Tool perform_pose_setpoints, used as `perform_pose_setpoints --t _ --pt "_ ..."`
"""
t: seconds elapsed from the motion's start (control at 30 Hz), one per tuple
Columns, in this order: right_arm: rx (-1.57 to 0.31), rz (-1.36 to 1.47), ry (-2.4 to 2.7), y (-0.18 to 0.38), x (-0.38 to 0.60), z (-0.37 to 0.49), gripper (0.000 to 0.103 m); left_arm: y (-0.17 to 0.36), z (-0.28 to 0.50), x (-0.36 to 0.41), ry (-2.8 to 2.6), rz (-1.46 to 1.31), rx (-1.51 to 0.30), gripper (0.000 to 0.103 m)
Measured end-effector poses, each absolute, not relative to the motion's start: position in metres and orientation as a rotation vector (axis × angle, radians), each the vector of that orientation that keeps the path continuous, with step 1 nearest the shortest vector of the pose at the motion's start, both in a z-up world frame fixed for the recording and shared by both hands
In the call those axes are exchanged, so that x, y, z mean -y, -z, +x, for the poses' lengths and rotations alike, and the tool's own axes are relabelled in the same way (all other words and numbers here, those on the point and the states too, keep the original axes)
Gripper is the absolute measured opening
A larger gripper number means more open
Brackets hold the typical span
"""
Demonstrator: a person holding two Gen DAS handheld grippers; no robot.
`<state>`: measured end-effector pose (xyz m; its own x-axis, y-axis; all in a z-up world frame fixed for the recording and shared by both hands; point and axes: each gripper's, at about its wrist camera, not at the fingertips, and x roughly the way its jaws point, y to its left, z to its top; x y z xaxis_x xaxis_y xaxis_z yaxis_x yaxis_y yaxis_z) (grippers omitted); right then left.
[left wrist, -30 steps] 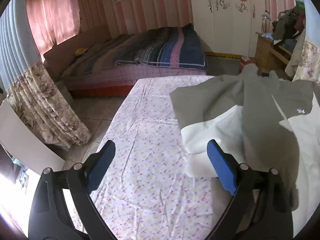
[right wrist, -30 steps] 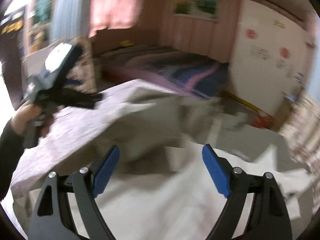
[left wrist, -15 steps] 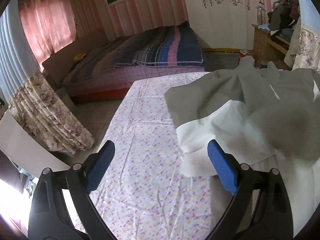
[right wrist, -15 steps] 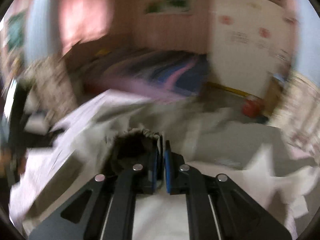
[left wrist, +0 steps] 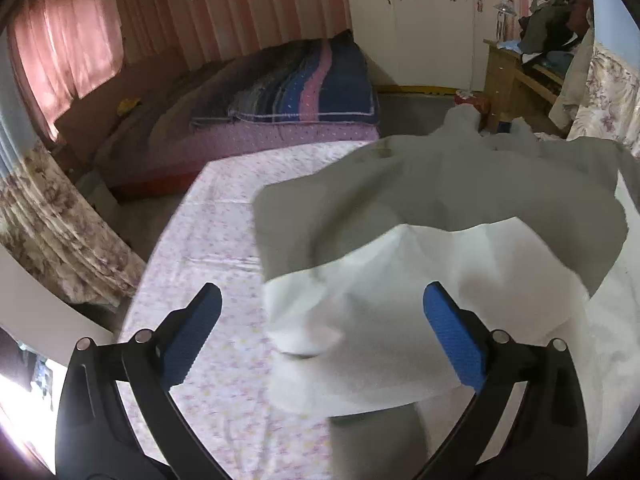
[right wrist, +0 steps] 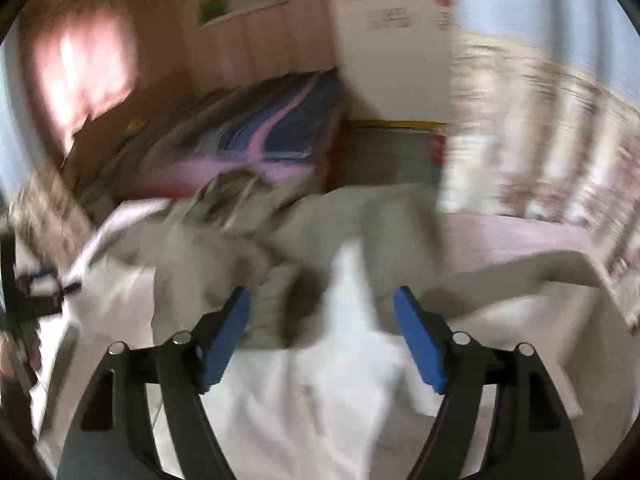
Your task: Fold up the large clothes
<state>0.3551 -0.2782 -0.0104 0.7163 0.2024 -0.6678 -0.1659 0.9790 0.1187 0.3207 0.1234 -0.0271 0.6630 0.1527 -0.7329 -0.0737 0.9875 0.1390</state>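
Observation:
A large grey and white garment [left wrist: 420,208] lies crumpled on a table covered with a pink floral sheet [left wrist: 216,240]. My left gripper [left wrist: 320,336] is open and empty, with a white fold of the garment between and just beyond its blue pads [left wrist: 452,344]. In the blurred right wrist view the same garment [right wrist: 320,248] lies bunched ahead, with a dark cuff-like opening. My right gripper [right wrist: 320,332] is open just above it, holding nothing. The other hand-held gripper [right wrist: 36,292] shows at the far left.
A bed with a striped blue and pink blanket [left wrist: 304,92] stands beyond the table. A white wardrobe [left wrist: 420,20] and a wooden desk piled with clothes [left wrist: 532,56] are at the back right. Floral curtains [left wrist: 52,232] hang at the left. Floor lies between table and bed.
My right gripper shut on the garment's dark cuff half a second ago and has now opened, letting it go. The garment has shifted toward my left gripper, which stayed open.

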Motion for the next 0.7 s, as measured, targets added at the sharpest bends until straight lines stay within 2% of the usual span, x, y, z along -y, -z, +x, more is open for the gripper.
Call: perform_pose_setpoints --t 0.13,0.17,0.2,0.23,0.3,0.5,0.7 --pt "-0.841 -0.009 -0.194 0.054 0.239 0.395 0.076 0.026 0.317 -0.111 -0.134 0.121 -0.844 0.1" --pt "-0.85 0.021 -0.221 0.059 0.236 0.399 0.052 0.025 0.314 -0.109 -0.138 0.13 -0.842 0.1" --pt "-0.859 0.049 -0.254 0.061 0.23 0.403 0.032 0.023 0.31 -0.107 -0.141 0.137 -0.839 0.1" --pt "-0.858 0.042 -0.241 0.06 0.225 0.403 0.031 0.02 0.308 -0.105 -0.143 0.145 -0.834 0.1" --pt "-0.797 -0.03 -0.22 0.049 0.215 0.395 0.017 0.016 0.305 -0.102 -0.151 0.162 -0.825 0.1" --pt "-0.557 -0.454 0.145 0.016 0.219 0.355 0.014 0.011 0.311 -0.091 -0.179 0.22 -0.81 0.1" --pt "-0.807 -0.315 0.144 0.06 0.288 0.381 0.015 0.042 0.342 -0.062 -0.073 0.188 -0.919 0.1"
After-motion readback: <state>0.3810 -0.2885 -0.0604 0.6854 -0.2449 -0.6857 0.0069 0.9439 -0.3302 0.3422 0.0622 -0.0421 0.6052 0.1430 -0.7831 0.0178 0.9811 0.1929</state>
